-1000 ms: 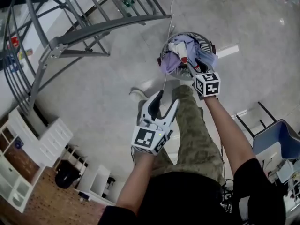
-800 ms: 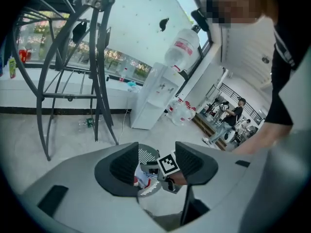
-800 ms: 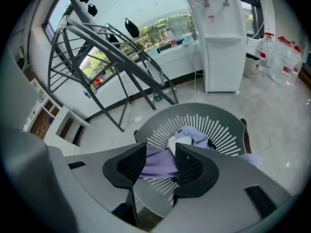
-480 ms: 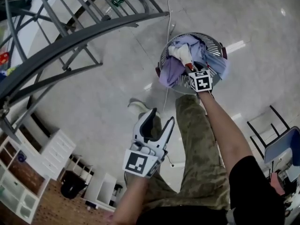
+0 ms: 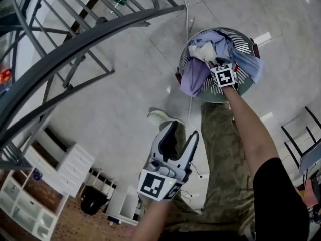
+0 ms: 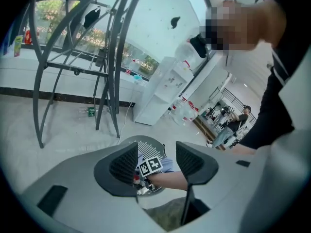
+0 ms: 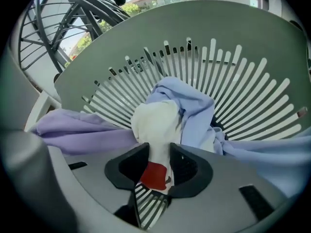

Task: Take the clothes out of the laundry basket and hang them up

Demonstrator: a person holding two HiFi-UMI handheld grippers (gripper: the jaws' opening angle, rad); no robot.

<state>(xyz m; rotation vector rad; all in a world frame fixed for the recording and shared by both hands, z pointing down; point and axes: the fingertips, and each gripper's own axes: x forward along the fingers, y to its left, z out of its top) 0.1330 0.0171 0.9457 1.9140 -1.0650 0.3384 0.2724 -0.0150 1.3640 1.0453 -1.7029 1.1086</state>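
Observation:
A round grey slatted laundry basket (image 5: 248, 41) stands on the floor, holding a white garment (image 5: 203, 51), a lavender one (image 5: 193, 77) draped over its rim, and a light blue one (image 5: 248, 64). My right gripper (image 5: 216, 64) reaches into the basket. Its jaws are closing, and in the right gripper view (image 7: 159, 152) they pinch a fold of the white garment (image 7: 158, 125) with a red patch. The left gripper (image 5: 182, 132) hovers open and empty above the floor, short of the basket (image 6: 146, 147). A dark metal drying rack (image 5: 75, 39) curves across the upper left.
The rack's legs (image 6: 112, 57) stand on the pale floor left of the basket. A cable (image 5: 186, 14) runs past the basket. White shelf units (image 5: 30, 200) sit at the lower left, and a black chair frame (image 5: 301, 134) at the right. The person's camouflage-trousered leg (image 5: 220, 149) is below the basket.
The right gripper has gone from the basket's near rim in among the clothes, onto the white garment. The left gripper stays raised and open.

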